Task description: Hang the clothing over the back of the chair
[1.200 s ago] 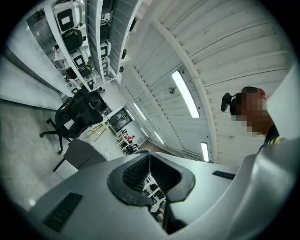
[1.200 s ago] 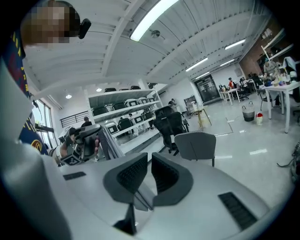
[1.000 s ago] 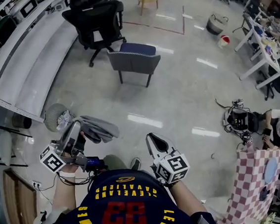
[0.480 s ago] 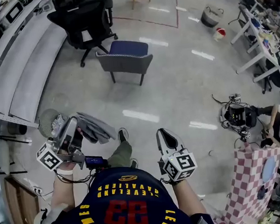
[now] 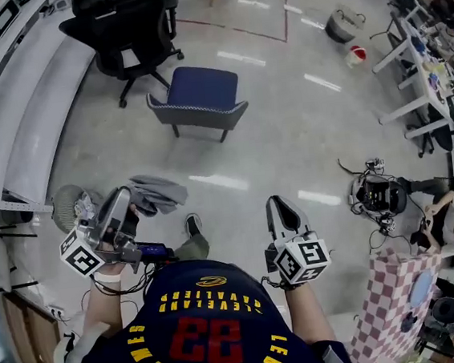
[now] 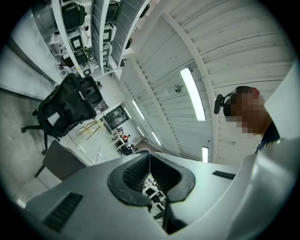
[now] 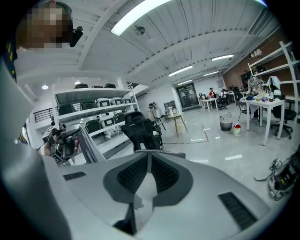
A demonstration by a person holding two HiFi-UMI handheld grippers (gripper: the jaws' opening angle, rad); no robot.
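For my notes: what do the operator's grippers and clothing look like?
Both the left gripper and right gripper have pale grey wedge-shaped jaws lined with dark ribbed pads, and each carries a white cube with black square markers. Dark cables trail from the left one. The person wears a navy jersey with yellow lettering and red numerals.

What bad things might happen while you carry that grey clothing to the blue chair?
The left gripper pinches the grey clothing only at its jaw tips, with most of the cloth hanging loose, so it might slip out on the way. The chair stands a way off, and the right gripper is shut and empty, so nothing would catch a drop.
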